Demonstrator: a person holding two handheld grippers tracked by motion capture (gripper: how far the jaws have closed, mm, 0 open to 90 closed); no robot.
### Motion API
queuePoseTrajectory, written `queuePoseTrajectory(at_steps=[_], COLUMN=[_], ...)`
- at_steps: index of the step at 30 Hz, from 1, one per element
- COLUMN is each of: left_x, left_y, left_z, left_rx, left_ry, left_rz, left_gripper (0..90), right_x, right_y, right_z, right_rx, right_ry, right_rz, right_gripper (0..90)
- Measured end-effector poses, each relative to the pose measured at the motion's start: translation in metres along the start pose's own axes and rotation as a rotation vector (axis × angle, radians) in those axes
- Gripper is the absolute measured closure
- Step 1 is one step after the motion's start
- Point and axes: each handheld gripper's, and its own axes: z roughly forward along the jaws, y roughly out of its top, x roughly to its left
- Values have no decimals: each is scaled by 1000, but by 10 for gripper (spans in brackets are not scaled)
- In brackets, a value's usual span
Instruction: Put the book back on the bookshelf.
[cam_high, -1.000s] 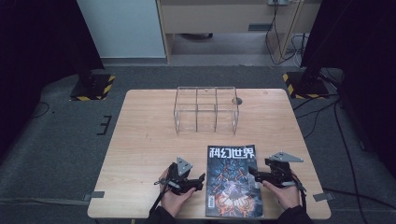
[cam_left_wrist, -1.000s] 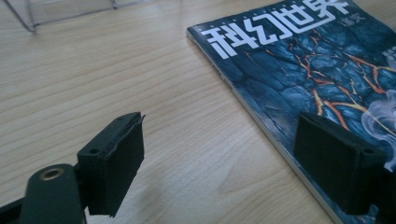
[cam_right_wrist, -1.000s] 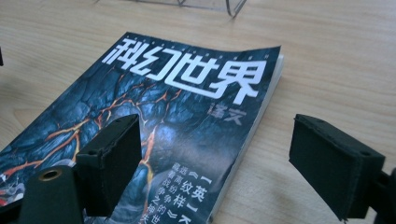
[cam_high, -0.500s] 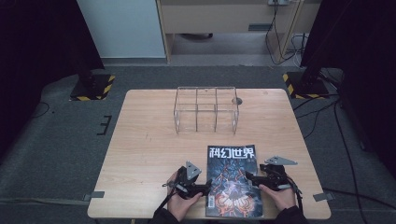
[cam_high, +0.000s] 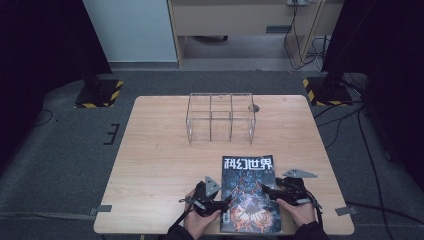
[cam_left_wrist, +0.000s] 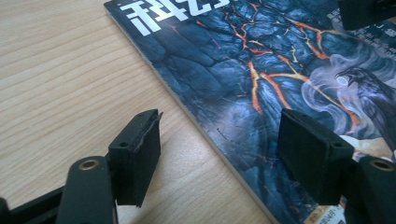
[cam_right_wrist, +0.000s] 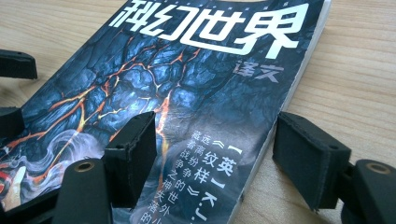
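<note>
A dark magazine (cam_high: 248, 192) with white title characters and an orange lava-crack cover lies flat at the table's near edge. My left gripper (cam_high: 220, 204) is open at its left edge; in the left gripper view, one jaw hangs over bare wood and the other over the magazine cover (cam_left_wrist: 280, 84), straddling that edge. My right gripper (cam_high: 268, 191) is open at the right edge, where one jaw sits over the magazine cover (cam_right_wrist: 187, 79) and the other over the wood beside it. Neither gripper holds anything.
A clear acrylic divided rack (cam_high: 220, 116) stands upright at the table's far middle, with a small round hole (cam_high: 252, 107) in the wooden table (cam_high: 150, 170) beside it. A person's hands hold both grippers at the near edge. Black stands with yellow-striped bases flank the table.
Both grippers have closed in toward the magazine from its two sides, and their jaws now straddle its left and right edges. The magazine has not moved.
</note>
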Motion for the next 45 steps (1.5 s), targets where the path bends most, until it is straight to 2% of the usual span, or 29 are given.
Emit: queuePoseTrajectory(at_steps=[9,12,14,15,17,26,28,31,37,40,43,45], left_x=[-5,-5,-5,-6,-8,-11,-11,-12,-12,-12,-12,-12], left_y=[-1,0,0,0,1,2,2,2,2,2,2,2], left_z=[3,4,4,4,6,7,7,7,7,7,7,7], left_rx=[-8,-6,-5,-4,-5,-4,-6,-6,-5,-5,-5,-5], left_ry=[-22,-32,-34,-34,-40,-37,-33,-32,-30,-28,-26,-26], left_rz=[-10,-23,-22,-22,-21,-20,-22,-22,-23,-25,-27,-27], left_gripper=[302,309,309,313,318,320,320,319,319,318,318,318], right_x=[-2,-3,-4,-5,-7,-6,-7,-11,-12,-11,-12,-12], right_y=[-1,-2,-2,-2,-2,-2,-2,-3,-3,-2,0,0], right_z=[-1,-1,-1,-1,-1,-1,-1,-2,-3,-5,-11,-12], right_rx=[-10,-23,-26,-26,-36,-40,-42,-48,-48,-65,-108,-119], right_ry=[9,18,24,38,45,36,43,58,61,65,101,105], right_rz=[24,61,67,90,98,97,110,154,162,164,182,176], right_gripper=[317,316,316,316,316,319,328,377,381,392,422,423])
